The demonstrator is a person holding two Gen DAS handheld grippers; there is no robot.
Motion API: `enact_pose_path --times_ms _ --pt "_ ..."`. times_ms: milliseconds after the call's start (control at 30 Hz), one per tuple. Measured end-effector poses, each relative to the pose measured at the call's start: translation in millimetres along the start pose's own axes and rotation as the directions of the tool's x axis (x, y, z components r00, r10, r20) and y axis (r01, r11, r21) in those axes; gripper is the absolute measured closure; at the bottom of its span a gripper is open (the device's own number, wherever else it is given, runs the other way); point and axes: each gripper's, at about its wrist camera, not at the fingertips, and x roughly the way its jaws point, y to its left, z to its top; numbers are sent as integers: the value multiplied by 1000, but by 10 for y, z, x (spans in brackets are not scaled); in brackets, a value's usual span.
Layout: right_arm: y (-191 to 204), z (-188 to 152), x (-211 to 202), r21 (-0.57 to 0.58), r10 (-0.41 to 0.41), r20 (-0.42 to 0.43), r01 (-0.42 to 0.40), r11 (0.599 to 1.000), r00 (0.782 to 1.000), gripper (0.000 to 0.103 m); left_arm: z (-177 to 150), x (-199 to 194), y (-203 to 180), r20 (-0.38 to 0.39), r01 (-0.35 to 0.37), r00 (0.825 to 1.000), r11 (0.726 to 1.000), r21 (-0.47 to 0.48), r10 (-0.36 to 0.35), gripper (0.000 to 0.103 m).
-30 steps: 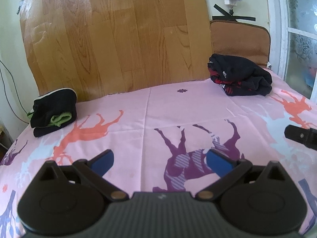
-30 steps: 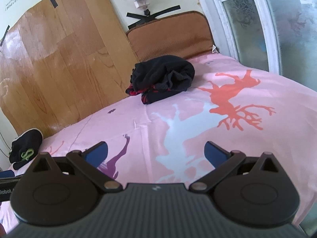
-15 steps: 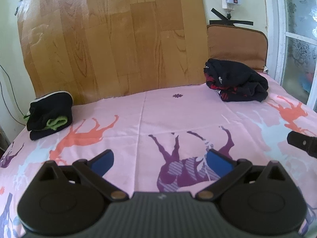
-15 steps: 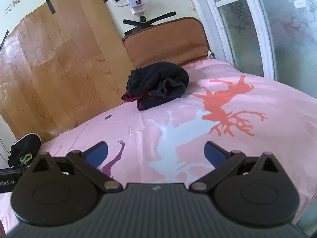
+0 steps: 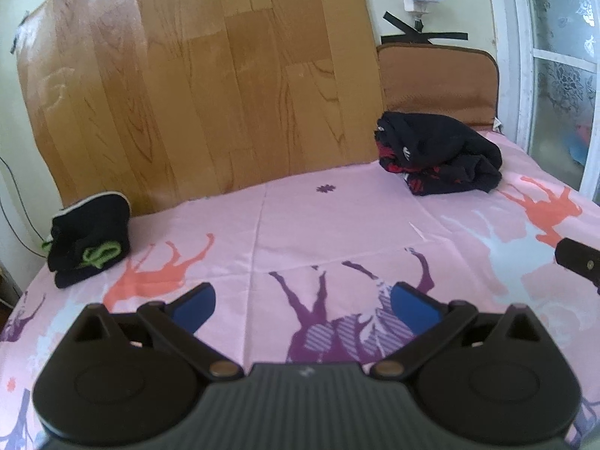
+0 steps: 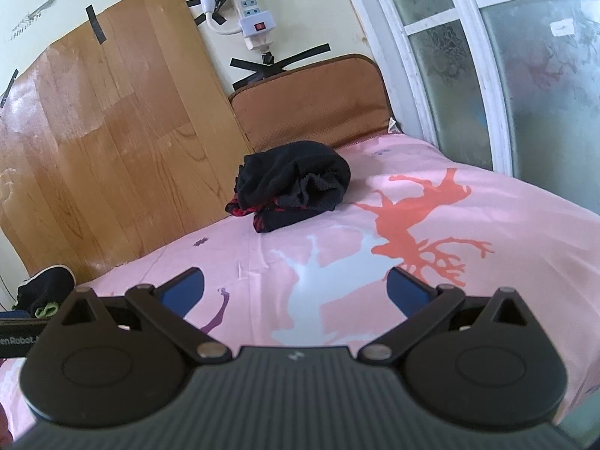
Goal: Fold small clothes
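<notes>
A crumpled pile of black and red small clothes [image 5: 438, 153] lies at the far right of the pink bed sheet [image 5: 337, 225], by the brown cushion; it also shows in the right wrist view [image 6: 292, 185]. A folded black garment with green trim [image 5: 90, 240] sits at the far left, also seen in the right wrist view [image 6: 45, 294]. My left gripper [image 5: 303, 303] is open and empty above the sheet. My right gripper [image 6: 296, 287] is open and empty, well short of the pile. Part of the right gripper [image 5: 579, 258] shows at the left view's right edge.
A wood-pattern board [image 5: 210, 86] leans against the wall behind the bed. A brown cushion [image 6: 311, 101] stands behind the pile. A power strip [image 6: 253, 11] hangs above. A frosted window [image 6: 506, 75] borders the bed's right side.
Both grippers have tilted upward and drawn back a little, so the clothes pile and the folded garment sit lower in view. Both stay open and empty.
</notes>
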Motion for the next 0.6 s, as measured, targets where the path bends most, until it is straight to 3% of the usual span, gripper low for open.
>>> enact_pose_path --times_ms 300,600 --pt "-30 54 14 -5 4 -3 -4 1000 1000 0 32 128 -78 -67 33 997 999 -9 -33 0" --pt "-89 82 50 8 9 -6 -9 1000 1000 0 42 201 -152 -81 35 996 999 -5 -35 0"
